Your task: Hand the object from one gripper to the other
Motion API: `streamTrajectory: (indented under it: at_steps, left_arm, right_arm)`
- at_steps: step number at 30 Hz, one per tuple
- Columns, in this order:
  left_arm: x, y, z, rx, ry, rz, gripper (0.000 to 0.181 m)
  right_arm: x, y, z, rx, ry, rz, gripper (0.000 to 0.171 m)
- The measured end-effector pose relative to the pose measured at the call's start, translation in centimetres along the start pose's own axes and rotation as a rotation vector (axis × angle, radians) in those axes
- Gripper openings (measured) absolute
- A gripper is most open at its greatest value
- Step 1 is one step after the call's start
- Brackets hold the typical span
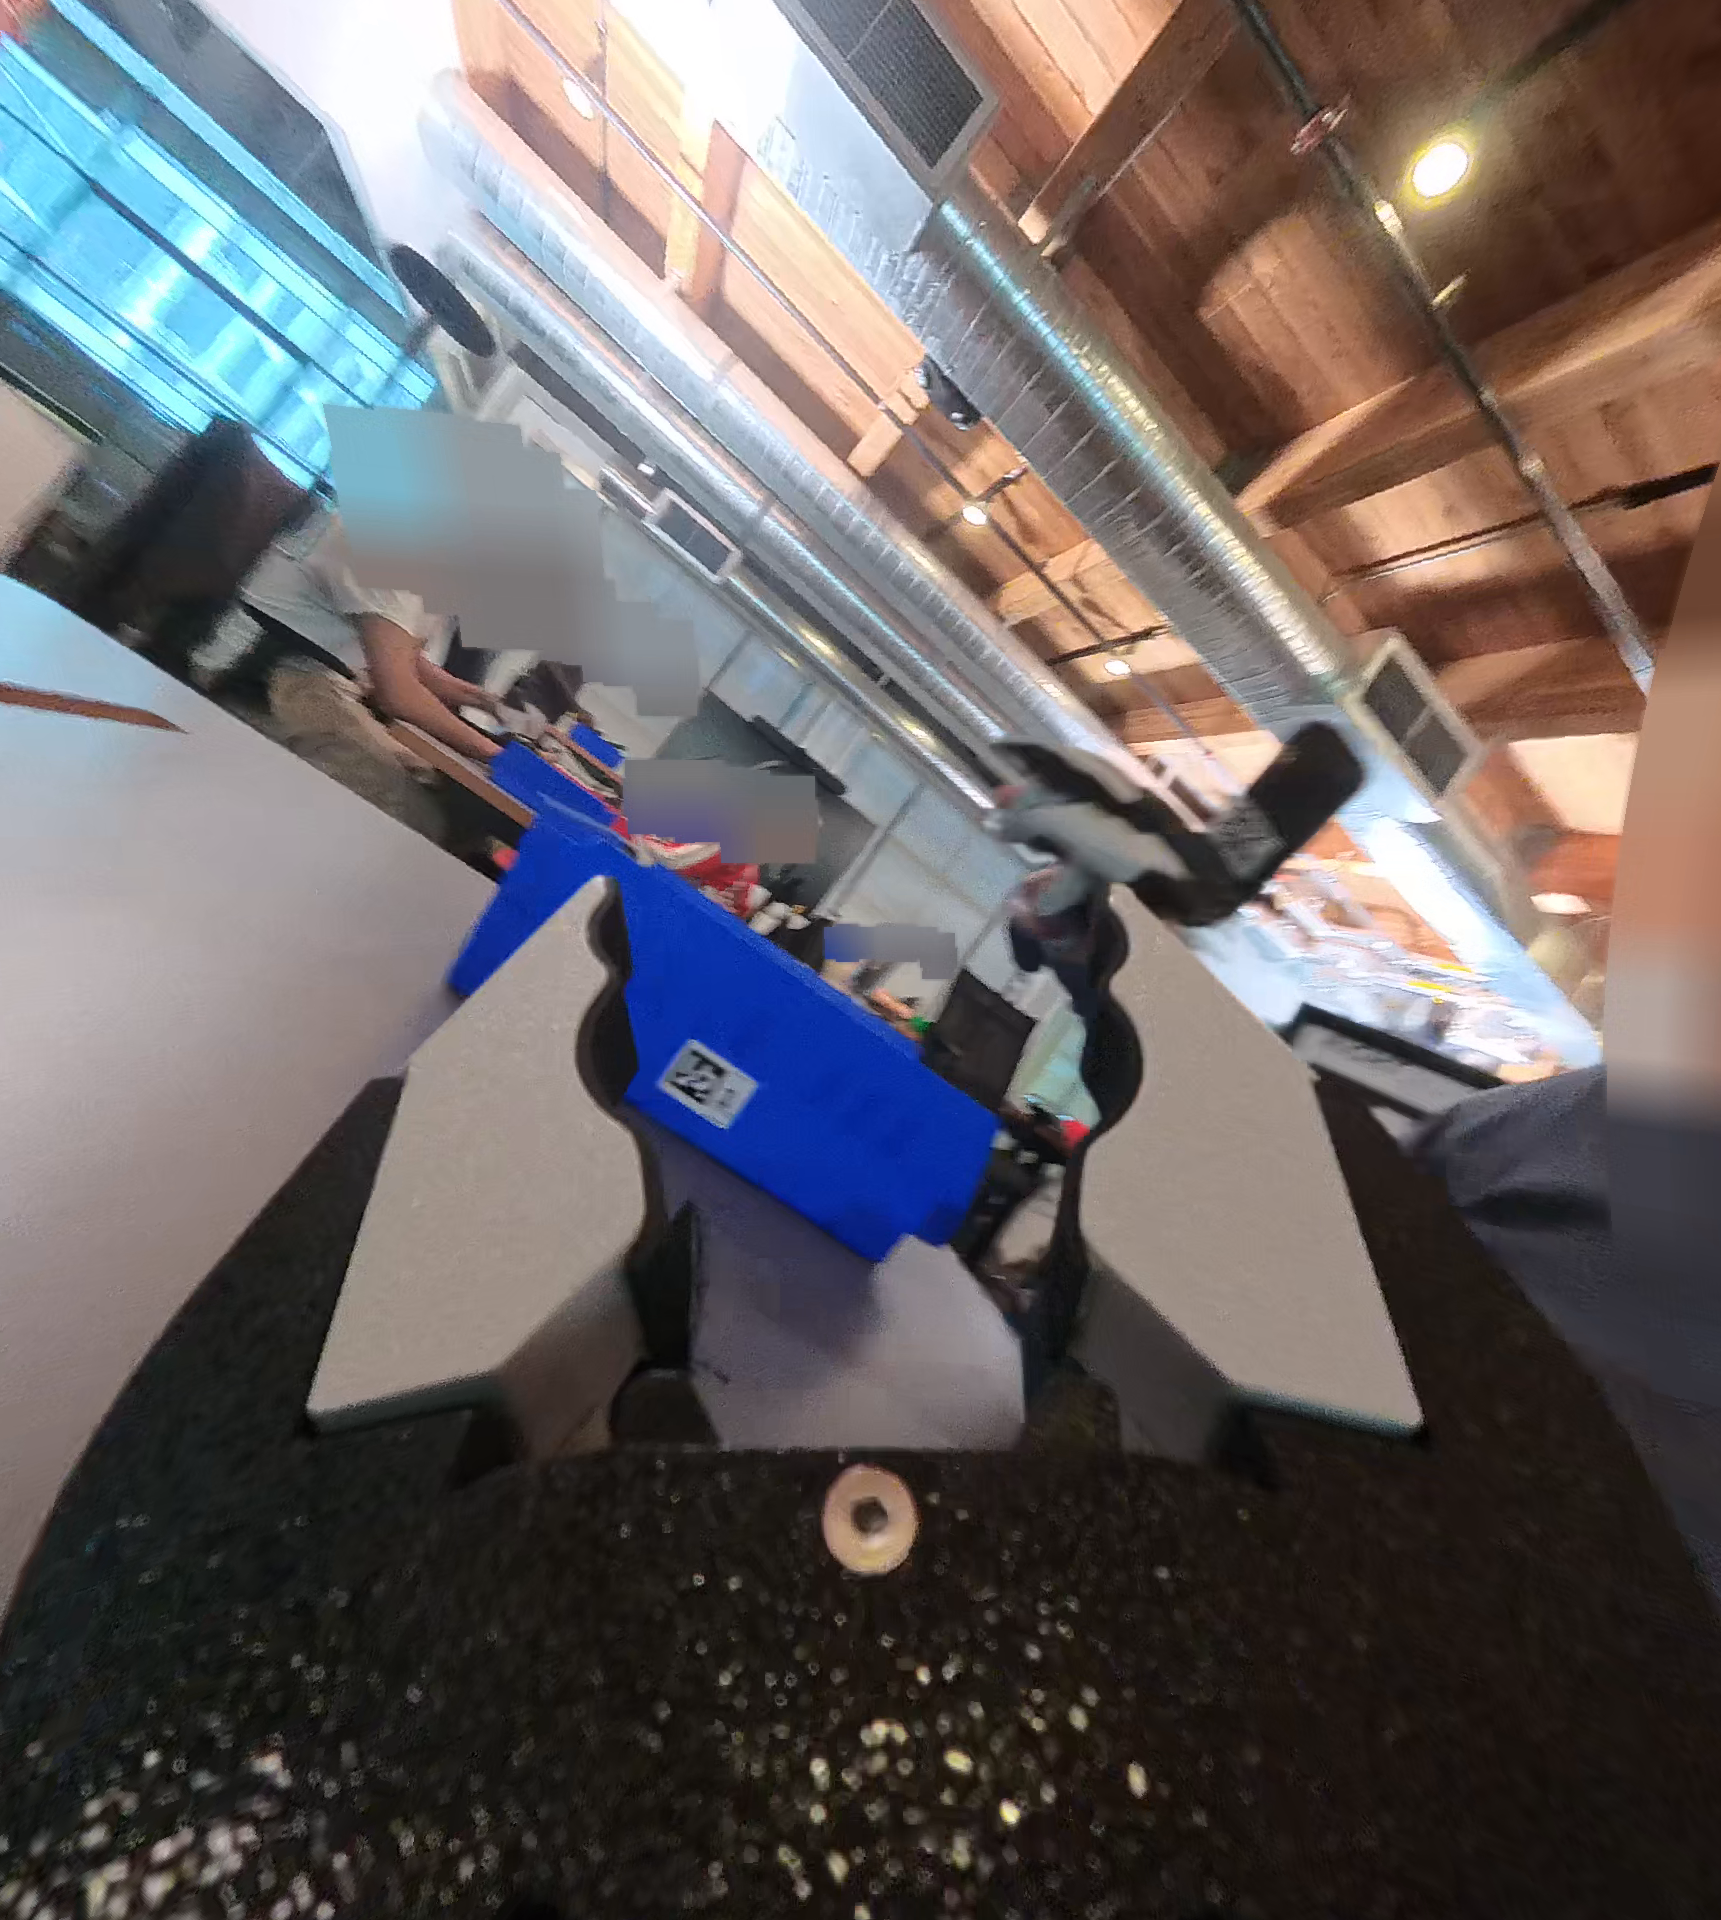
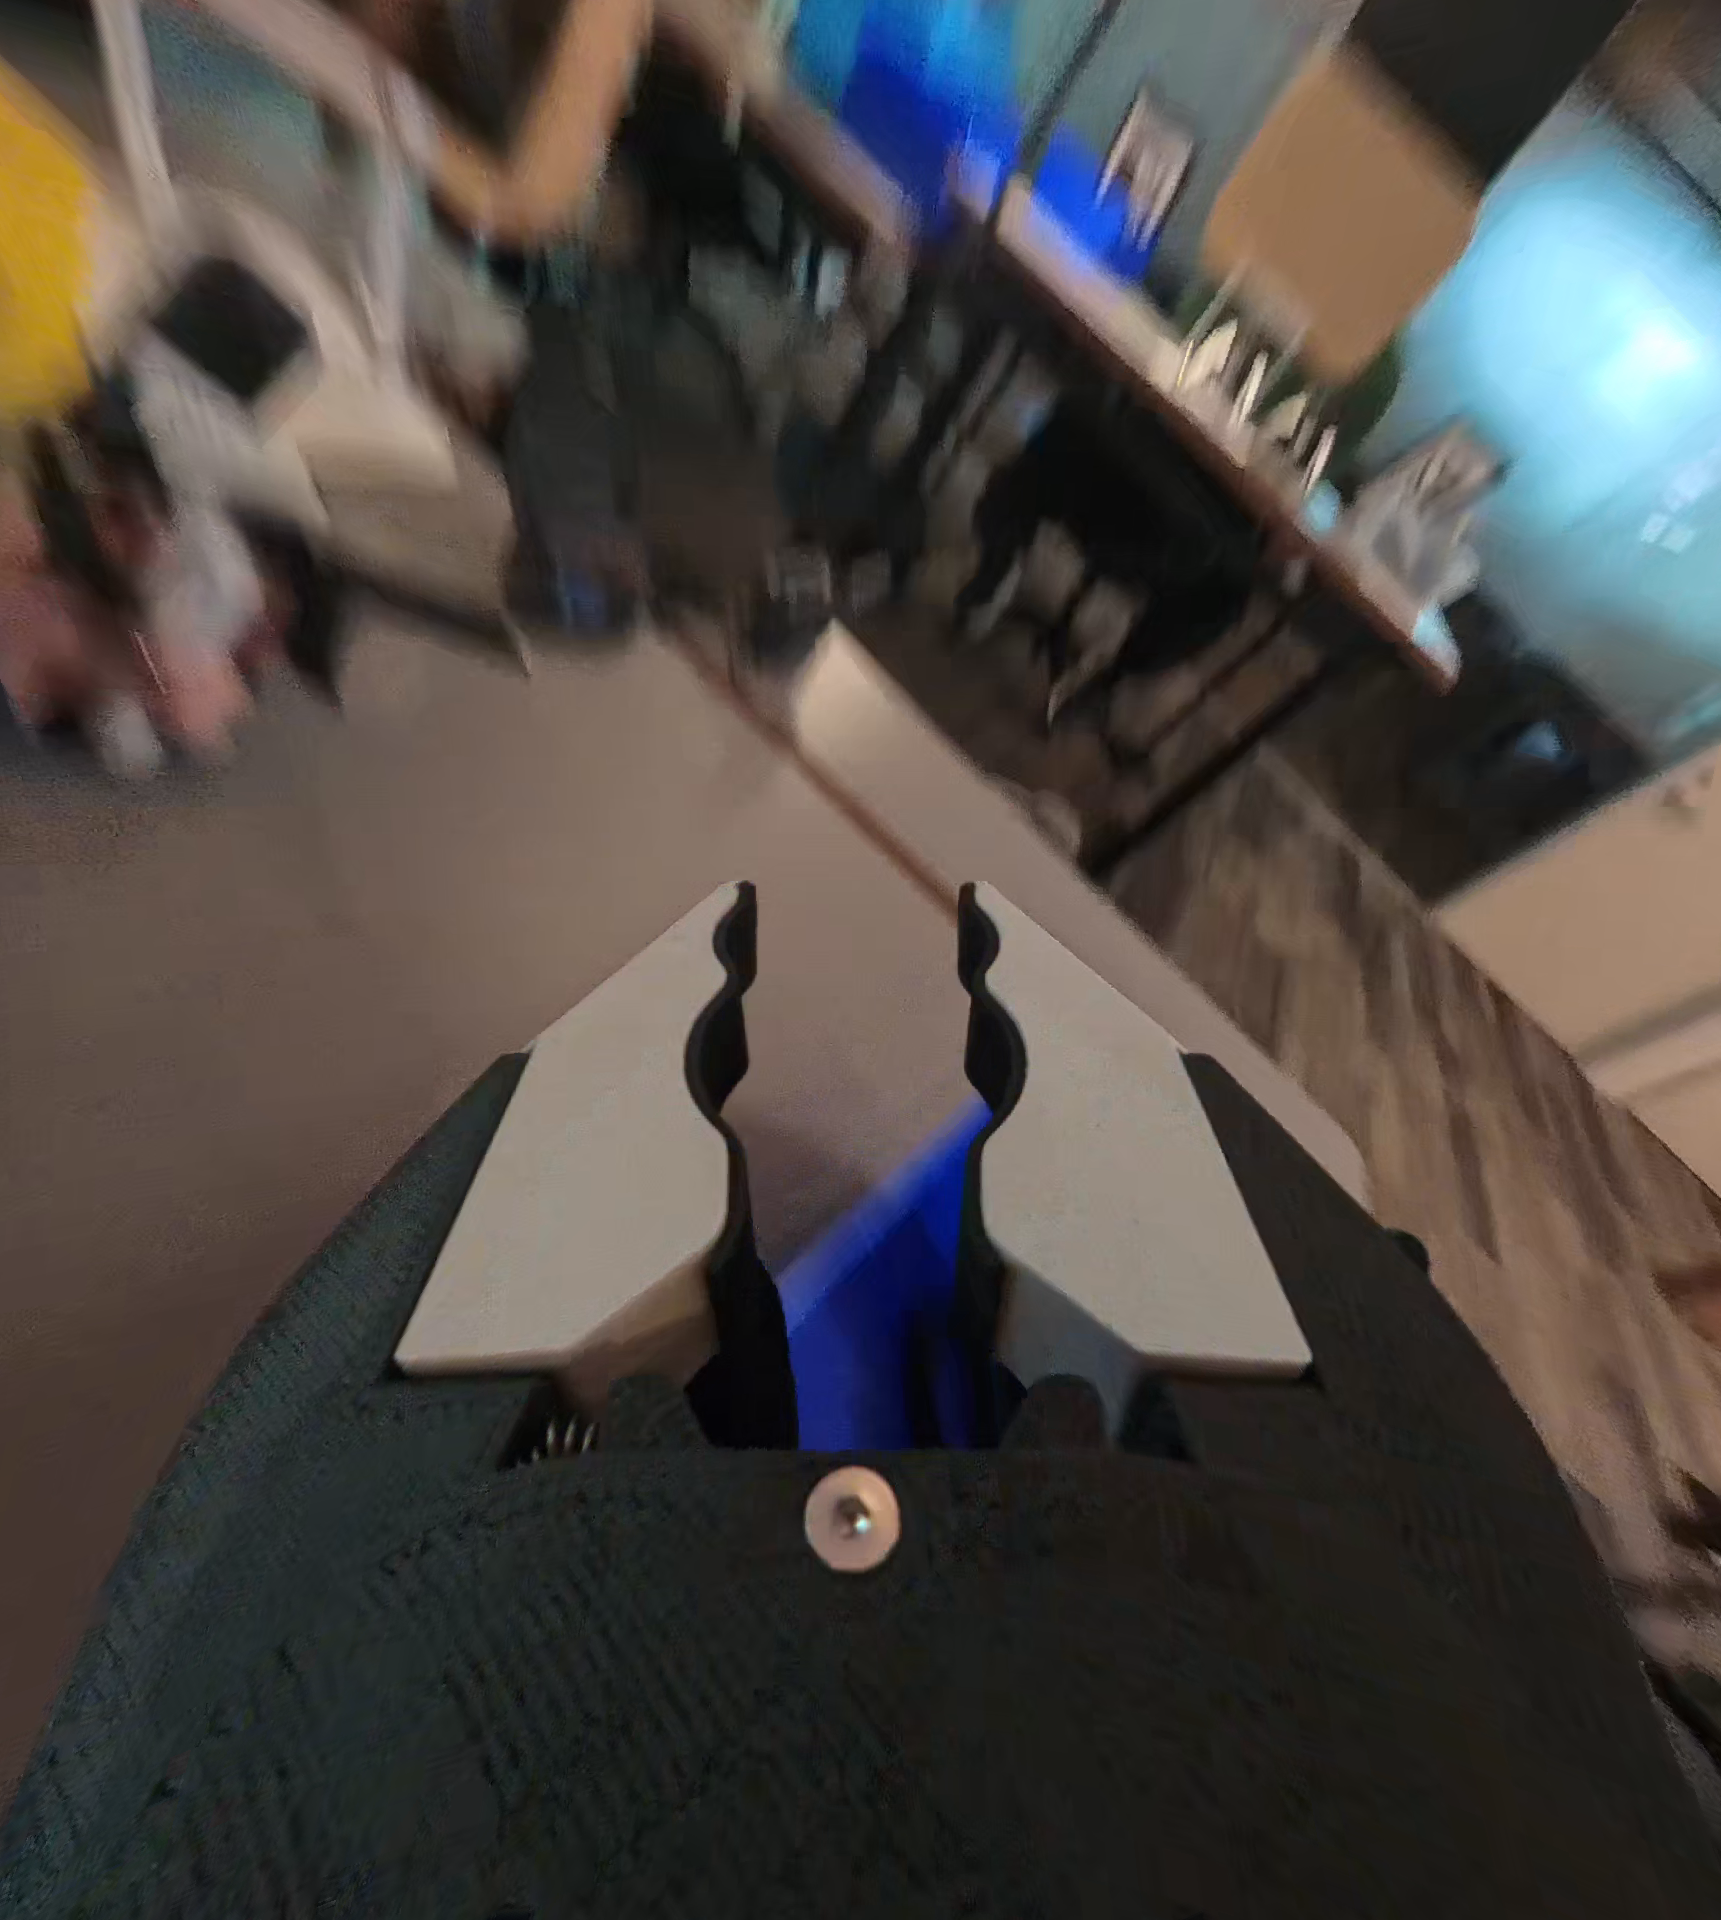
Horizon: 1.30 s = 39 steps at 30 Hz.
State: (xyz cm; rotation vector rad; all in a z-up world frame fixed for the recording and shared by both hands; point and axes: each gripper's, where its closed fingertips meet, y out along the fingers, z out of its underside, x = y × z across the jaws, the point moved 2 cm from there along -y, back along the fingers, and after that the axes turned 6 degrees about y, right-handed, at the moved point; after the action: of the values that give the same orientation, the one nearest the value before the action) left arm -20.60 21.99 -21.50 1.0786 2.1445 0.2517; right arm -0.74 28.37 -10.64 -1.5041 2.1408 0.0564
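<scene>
Left gripper point(image 1: 861, 914) jaws spread, nothing being held; white label being shown on blue bin point(image 1: 783, 1049). Right gripper point(image 2: 856, 904) jaws parted, empty.

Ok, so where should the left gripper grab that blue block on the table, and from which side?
Probably across the blue block's two long sides, near its middle, coming straight ahead with the left gripper. It lies flat on the white table, long and narrow, in line with the open jaws.
</scene>
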Motion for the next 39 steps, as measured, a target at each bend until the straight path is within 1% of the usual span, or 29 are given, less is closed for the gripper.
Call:
streamTrajectory:
  at_steps: [1, 3, 5, 6, 7, 9, 10, 12, 14, 16, 17, 19, 21, 22, 25, 27, 29, 31, 33, 35, 38, 39]
  left_arm:
    - [0.1, -0.1, -0.2, -0.009, 0.058, -0.039, 0.086]
    - [0.2, -0.5, -0.8, -0.037, 0.190, -0.123, 0.082]
    - [0.3, -1.2, -1.5, -0.053, 0.317, -0.216, 0.080]
    - [0.4, -1.5, -1.8, -0.058, 0.370, -0.262, 0.079]
    - [0.5, -1.8, -2.1, -0.059, 0.420, -0.302, 0.078]
    - [0.9, -2.1, -2.2, -0.030, 0.517, -0.384, 0.062]
    - [1.2, -2.2, -2.1, 0.004, 0.572, -0.433, 0.055]
    - [1.6, -2.1, -1.9, 0.053, 0.669, -0.510, 0.046]
    - [2.1, -2.4, -1.9, 0.080, 0.744, -0.594, 0.039]
    - [2.9, -2.9, -2.2, 0.100, 0.778, -0.685, 0.032]
    - [3.2, -3.2, -2.2, 0.113, 0.779, -0.719, 0.028]
    - [3.7, -3.6, -2.3, 0.128, 0.784, -0.778, 0.010]
    - [3.6, -3.8, -2.5, 0.147, 0.827, -0.825, 0.001]
    - [3.3, -3.8, -2.7, 0.158, 0.869, -0.841, 0.000]
    - [1.0, -3.0, -3.9, 0.175, 0.994, -0.895, 0.000]
    - [-1.6, -2.1, -4.7, 0.161, 0.997, -0.903, 0.002]
    - [-4.5, -2.0, -5.3, 0.157, 0.955, -0.935, 0.014]
    - [-7.8, -3.0, -5.7, 0.169, 0.936, -0.964, 0.021]
    - [-11.2, -5.7, -6.7, 0.204, 0.974, -1.053, 0.025]
    - [-14.4, -9.8, -7.9, 0.294, 1.043, -1.181, 0.032]
    - [-18.5, -16.8, -10.5, 0.499, 1.154, -1.442, 0.040]
    - [-19.4, -18.7, -10.8, 0.597, 1.181, -1.496, 0.043]
  right_arm:
    - [1.8, 1.0, -2.4, -0.125, 0.067, -0.006, 0.037]
    - [5.0, 3.3, -5.7, -0.328, 0.220, -0.037, 0.037]
    - [6.0, 6.2, -6.4, -0.452, 0.303, 0.041, 0.037]
    - [5.8, 7.9, -5.8, -0.488, 0.285, 0.120, 0.036]
    - [5.4, 9.6, -4.8, -0.503, 0.246, 0.208, 0.031]
    - [5.2, 12.8, -1.9, -0.505, 0.137, 0.337, 0.021]
    - [5.2, 14.4, -0.2, -0.486, 0.126, 0.359, 0.018]
    - [5.7, 16.7, 3.1, -0.436, 0.168, 0.343, 0.018]
    - [6.1, 17.6, 4.7, -0.429, 0.197, 0.316, 0.018]
    - [6.2, 17.4, 4.0, -0.483, 0.144, 0.276, 0.018]
    - [6.4, 17.3, 4.2, -0.494, 0.119, 0.250, 0.018]
    - [6.0, 17.5, 4.9, -0.470, 0.189, 0.241, 0.018]
    - [6.4, 17.5, 4.5, -0.493, 0.186, 0.213, 0.017]
    - [6.8, 17.7, 4.5, -0.486, 0.169, 0.202, 0.017]
    - [7.6, 17.9, 4.4, -0.473, 0.103, 0.186, 0.016]
    - [7.9, 18.0, 4.3, -0.474, 0.103, 0.170, 0.016]
    - [7.9, 18.0, 4.5, -0.467, 0.114, 0.165, 0.015]
    - [7.8, 18.1, 4.5, -0.464, 0.130, 0.160, 0.015]
    - [7.8, 18.1, 4.6, -0.460, 0.136, 0.159, 0.015]
    - [7.8, 18.2, 4.6, -0.458, 0.138, 0.155, 0.015]
    - [8.0, 18.4, 4.5, -0.456, 0.141, 0.149, 0.015]
    - [8.1, 18.4, 4.5, -0.454, 0.137, 0.147, 0.015]
